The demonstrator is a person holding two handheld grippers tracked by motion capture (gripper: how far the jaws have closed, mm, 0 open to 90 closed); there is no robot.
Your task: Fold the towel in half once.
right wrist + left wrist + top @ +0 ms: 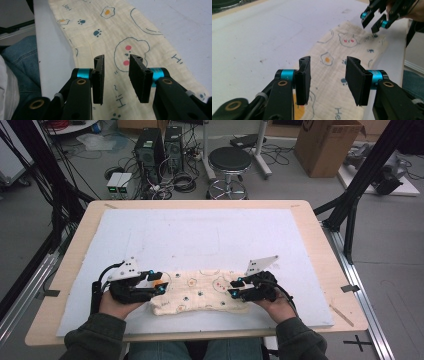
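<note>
The high view looks forward and down from above the person's side, taking in the whole tabletop (320,270), its white mat (210,235) and the floor clutter beyond the far edge. The left gripper view rides low and close over the left end of the patterned cloth (200,292), facing right along it between its own black jaws, so the right gripper (375,22) appears far off at the cloth's other end. The right gripper view sits just as close above the right end, facing left along the cloth (120,37), with the near tabletop edge on its left. All three views share the cloth and mat.
</note>
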